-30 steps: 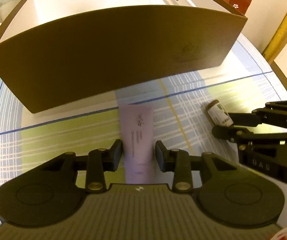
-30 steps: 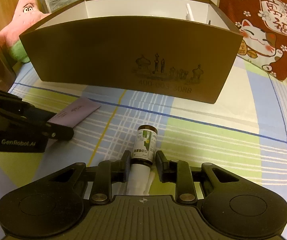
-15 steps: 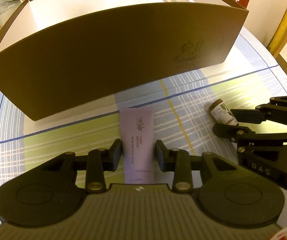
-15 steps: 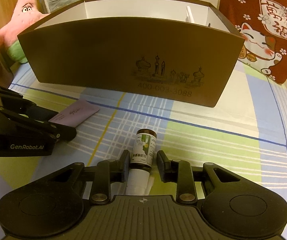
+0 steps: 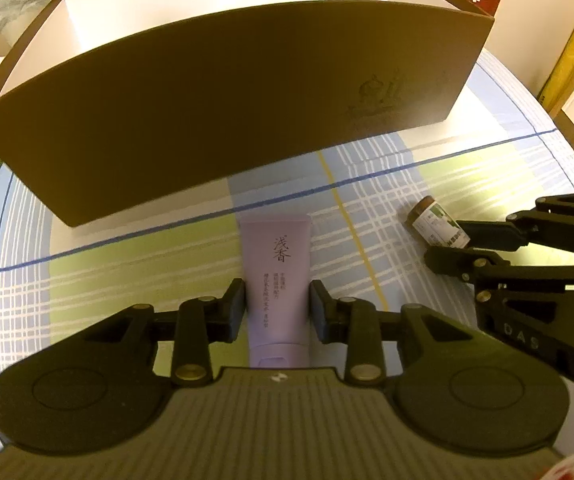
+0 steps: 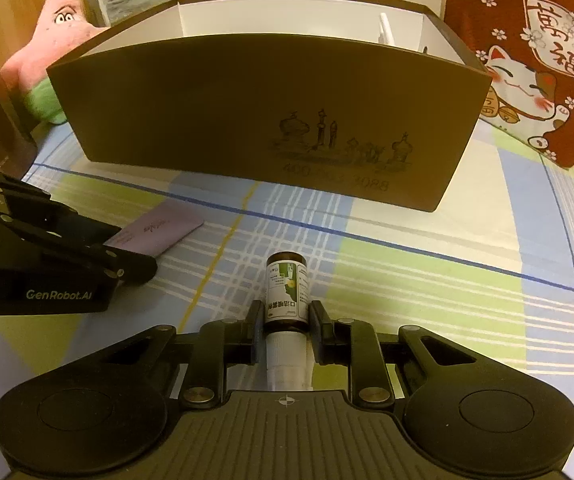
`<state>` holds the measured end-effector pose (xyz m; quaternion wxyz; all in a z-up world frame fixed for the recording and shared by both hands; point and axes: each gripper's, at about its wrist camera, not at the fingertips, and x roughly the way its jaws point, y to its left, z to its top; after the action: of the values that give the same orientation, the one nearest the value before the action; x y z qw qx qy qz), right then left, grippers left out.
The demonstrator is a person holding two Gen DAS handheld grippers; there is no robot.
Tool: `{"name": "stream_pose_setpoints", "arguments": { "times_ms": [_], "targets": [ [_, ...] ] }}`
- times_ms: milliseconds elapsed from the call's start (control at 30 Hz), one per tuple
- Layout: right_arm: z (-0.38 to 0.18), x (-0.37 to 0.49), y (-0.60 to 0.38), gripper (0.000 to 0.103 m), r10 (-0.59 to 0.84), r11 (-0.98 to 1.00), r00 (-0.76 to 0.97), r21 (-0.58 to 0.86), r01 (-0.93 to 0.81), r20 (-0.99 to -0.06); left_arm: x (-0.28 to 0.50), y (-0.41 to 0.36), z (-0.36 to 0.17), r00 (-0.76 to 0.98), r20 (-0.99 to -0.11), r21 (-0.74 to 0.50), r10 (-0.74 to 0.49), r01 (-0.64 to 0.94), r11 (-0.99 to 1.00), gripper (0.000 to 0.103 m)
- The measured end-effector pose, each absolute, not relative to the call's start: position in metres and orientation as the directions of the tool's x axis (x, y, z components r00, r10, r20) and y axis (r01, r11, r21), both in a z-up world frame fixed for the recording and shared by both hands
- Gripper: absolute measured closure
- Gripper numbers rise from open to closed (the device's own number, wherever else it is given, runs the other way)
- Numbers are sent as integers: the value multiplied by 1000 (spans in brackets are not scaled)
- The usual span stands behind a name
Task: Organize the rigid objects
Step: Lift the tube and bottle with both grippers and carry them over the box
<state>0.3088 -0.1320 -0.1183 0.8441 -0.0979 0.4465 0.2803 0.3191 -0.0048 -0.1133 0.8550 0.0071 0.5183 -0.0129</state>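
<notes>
Grasping is the step in hand: your right gripper (image 6: 285, 326) is clamped on the small brown bottle (image 6: 287, 294) lying on the checked cloth (image 6: 427, 280) at six o'clock. Your left gripper (image 5: 277, 307) brackets the lilac tube (image 5: 277, 276), its jaws closing; whether the pads already touch it, I can't tell. Next, lift both clear of the brown box (image 6: 247, 120) wall at twelve o'clock. Readable: "GenRobot.AI" on the other gripper, part of a phone number on the box.
</notes>
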Motion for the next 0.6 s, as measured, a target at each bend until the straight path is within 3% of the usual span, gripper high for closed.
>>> {"name": "stream_pose_setpoints", "arguments": {
  "times_ms": [600],
  "targets": [
    [-81, 301, -133, 83, 520, 800, 401, 264, -540, -754, 291, 17, -74, 518, -855, -53, -18, -54, 997, 74]
  ]
}}
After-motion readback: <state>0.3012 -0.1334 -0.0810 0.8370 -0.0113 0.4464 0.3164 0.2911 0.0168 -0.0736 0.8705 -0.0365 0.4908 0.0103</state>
